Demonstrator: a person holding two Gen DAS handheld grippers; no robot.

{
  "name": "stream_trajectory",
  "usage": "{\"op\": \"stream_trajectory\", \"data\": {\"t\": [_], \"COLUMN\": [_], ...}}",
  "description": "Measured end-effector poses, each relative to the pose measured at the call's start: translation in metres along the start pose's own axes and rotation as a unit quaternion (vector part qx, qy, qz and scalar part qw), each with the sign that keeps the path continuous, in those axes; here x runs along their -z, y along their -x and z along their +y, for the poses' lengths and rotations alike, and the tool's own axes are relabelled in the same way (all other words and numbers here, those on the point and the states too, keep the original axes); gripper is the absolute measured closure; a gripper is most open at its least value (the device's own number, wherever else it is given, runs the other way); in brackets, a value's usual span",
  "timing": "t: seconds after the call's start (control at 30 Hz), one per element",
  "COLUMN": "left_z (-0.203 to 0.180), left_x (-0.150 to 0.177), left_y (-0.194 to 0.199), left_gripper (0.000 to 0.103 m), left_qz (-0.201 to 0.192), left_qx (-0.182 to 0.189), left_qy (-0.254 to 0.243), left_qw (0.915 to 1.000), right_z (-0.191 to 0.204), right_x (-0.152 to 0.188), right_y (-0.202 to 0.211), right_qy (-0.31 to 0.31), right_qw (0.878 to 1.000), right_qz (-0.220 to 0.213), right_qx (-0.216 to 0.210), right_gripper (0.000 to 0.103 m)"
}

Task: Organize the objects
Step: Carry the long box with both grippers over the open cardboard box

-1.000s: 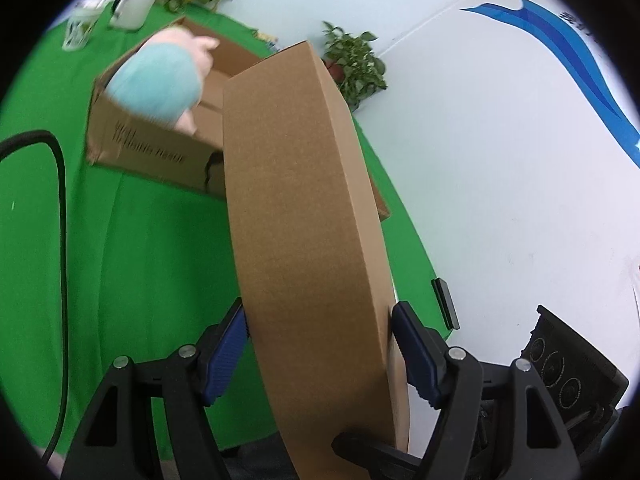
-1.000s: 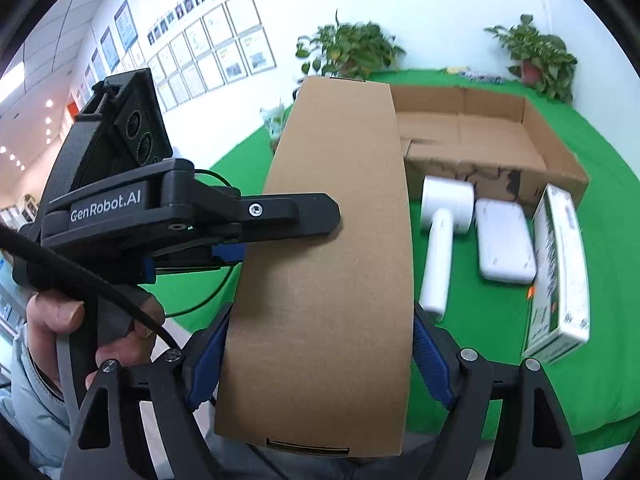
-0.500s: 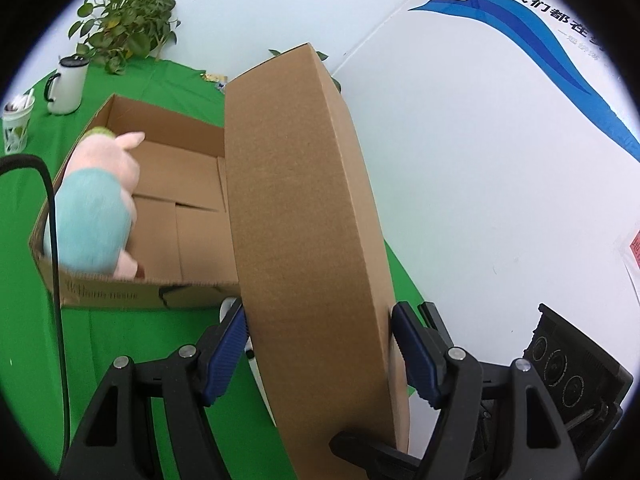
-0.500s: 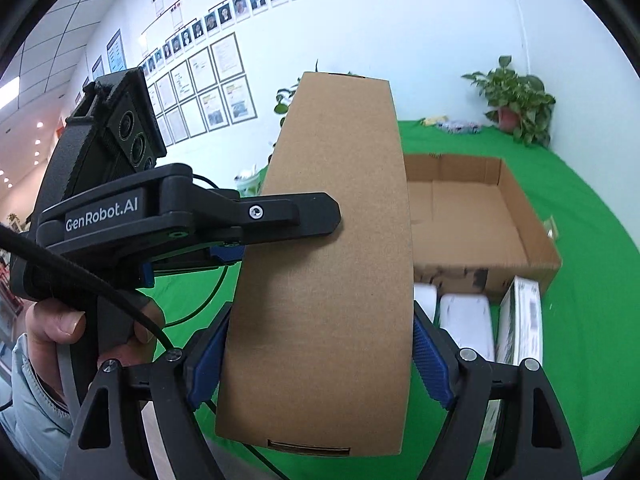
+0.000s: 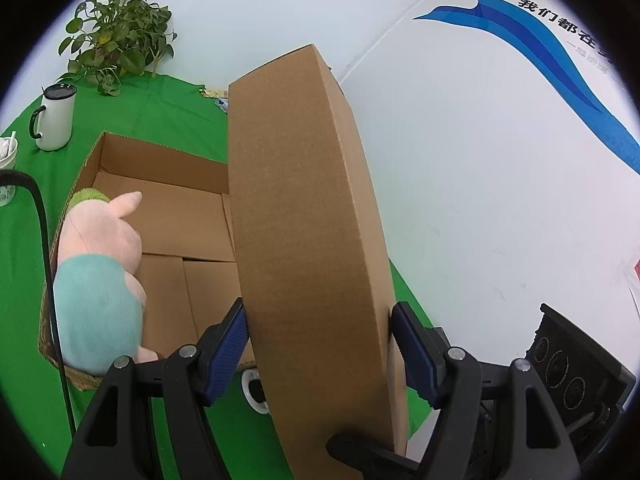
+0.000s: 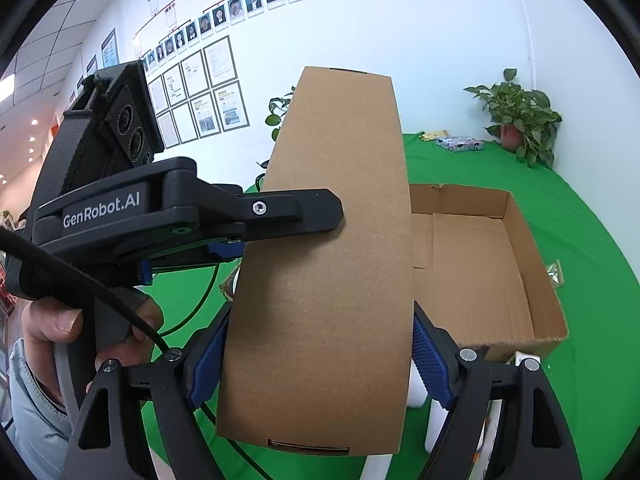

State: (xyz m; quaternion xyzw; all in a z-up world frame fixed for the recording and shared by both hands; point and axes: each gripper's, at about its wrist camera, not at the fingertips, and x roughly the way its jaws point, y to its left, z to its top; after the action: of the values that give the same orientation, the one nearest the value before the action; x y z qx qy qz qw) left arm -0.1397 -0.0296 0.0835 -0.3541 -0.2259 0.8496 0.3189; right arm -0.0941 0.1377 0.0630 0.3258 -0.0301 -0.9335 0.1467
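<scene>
Both hand-held grippers, left (image 5: pixel 320 344) & right (image 6: pixel 316 352), clamp flat carton (image 5: pixel 304 220); plush pig (image 5: pixel 100 272) (left view only) in open box (image 5: pixel 160 168)

L wrist cam: rides my left gripper (image 5: pixel 320 344), looks fwd and down along its fingers, very close to the brown box (image 5: pixel 304 220), white wall right. R wrist cam: same setup on my right gripper (image 6: pixel 320 356), facing the photo wall. Shared: brown box (image 6: pixel 328 240), open carton (image 5: pixel 168 216) (image 6: pixel 480 264), green cloth (image 5: pixel 24 280) (image 6: pixel 580 240).
</scene>
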Motion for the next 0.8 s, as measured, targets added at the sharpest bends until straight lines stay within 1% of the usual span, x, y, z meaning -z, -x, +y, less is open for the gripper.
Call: {"op": "stream_trajectory", "data": {"t": [0.23,0.47,0.57,0.73,0.8], "left_z": [0.026,0.048,0.057,0.072,0.078], "left_x": [-0.029,-0.041,-0.044,-0.053,-0.056], "left_y": [-0.021,-0.037,-0.046,-0.067,-0.073], "left_gripper": [0.033,0.033,0.034,0.037,0.037], "left_qz": [0.009,0.013,0.018,0.031,0.034], "left_qx": [-0.021,-0.051,-0.076,-0.118,-0.124], "left_qy": [0.016,0.029,0.036,0.031,0.037], "left_qw": [0.9996,0.9982,0.9963,0.992,0.991], "right_z": [-0.008,-0.026,-0.037,-0.06,-0.065], "right_x": [-0.025,-0.038,-0.039,-0.037,-0.037], "right_y": [-0.035,-0.075,-0.099,-0.137,-0.147], "right_qy": [-0.007,-0.022,-0.034,-0.079,-0.084], "right_qw": [1.0,0.998,0.995,0.985,0.984], "right_qz": [0.02,0.04,0.055,0.084,0.083], "right_qx": [-0.021,-0.053,-0.081,-0.126,-0.137], "right_gripper": [0.024,0.024,0.024,0.024,0.023]}}
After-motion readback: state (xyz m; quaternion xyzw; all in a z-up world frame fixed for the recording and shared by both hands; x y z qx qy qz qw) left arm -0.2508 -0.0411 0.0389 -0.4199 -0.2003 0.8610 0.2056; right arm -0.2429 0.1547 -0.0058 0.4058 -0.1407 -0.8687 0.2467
